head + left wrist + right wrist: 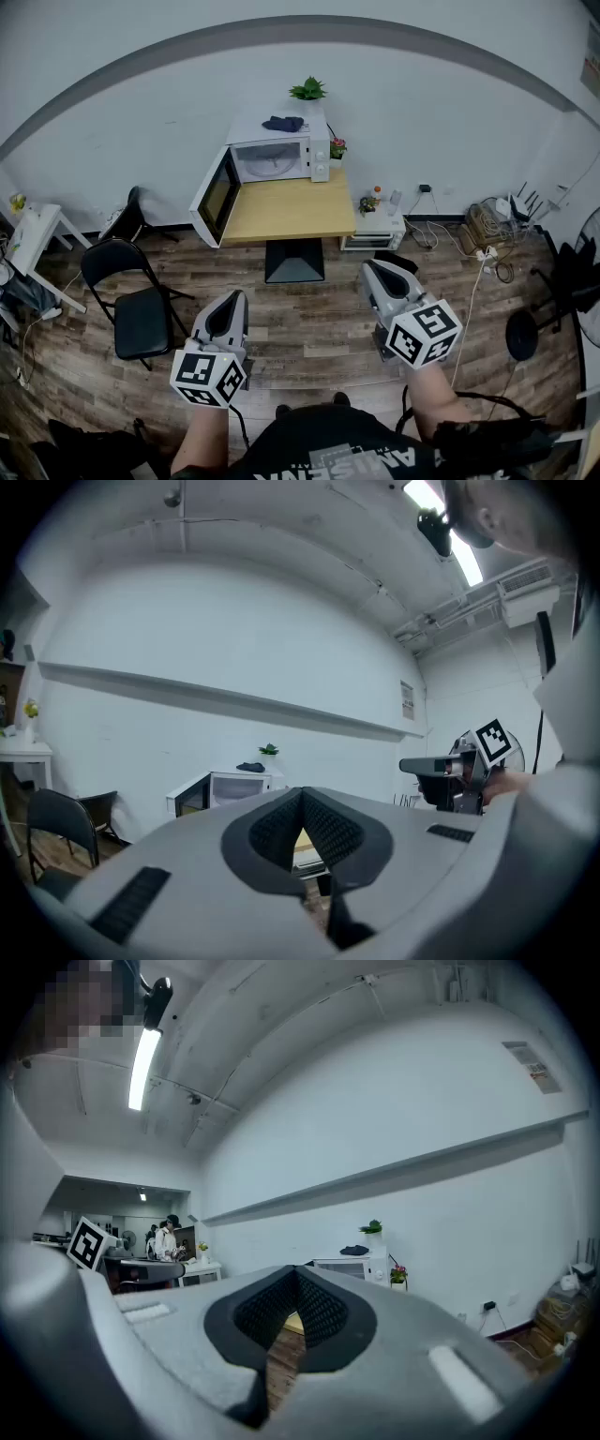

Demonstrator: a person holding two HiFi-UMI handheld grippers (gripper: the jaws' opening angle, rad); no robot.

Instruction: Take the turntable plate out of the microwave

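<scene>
A white microwave (274, 157) stands at the back of a small wooden table (291, 214), with its door (215, 197) swung open to the left. Inside it a pale turntable plate (271, 166) shows faintly. Both grippers are held well short of the table, over the wood floor. My left gripper (231, 300) is shut and empty, and so is my right gripper (376, 269). In the left gripper view the microwave (231, 788) is far off beyond the closed jaws (302, 793). The right gripper view shows the microwave (345, 1267) past its own closed jaws (296, 1273).
A potted plant (307, 91) and a dark cloth (283, 123) lie on top of the microwave. Two black folding chairs (141, 317) stand left of the table, a small appliance (373, 231) sits on the floor right of it, and cables (483, 230) lie further right. A person (167, 1239) stands far off.
</scene>
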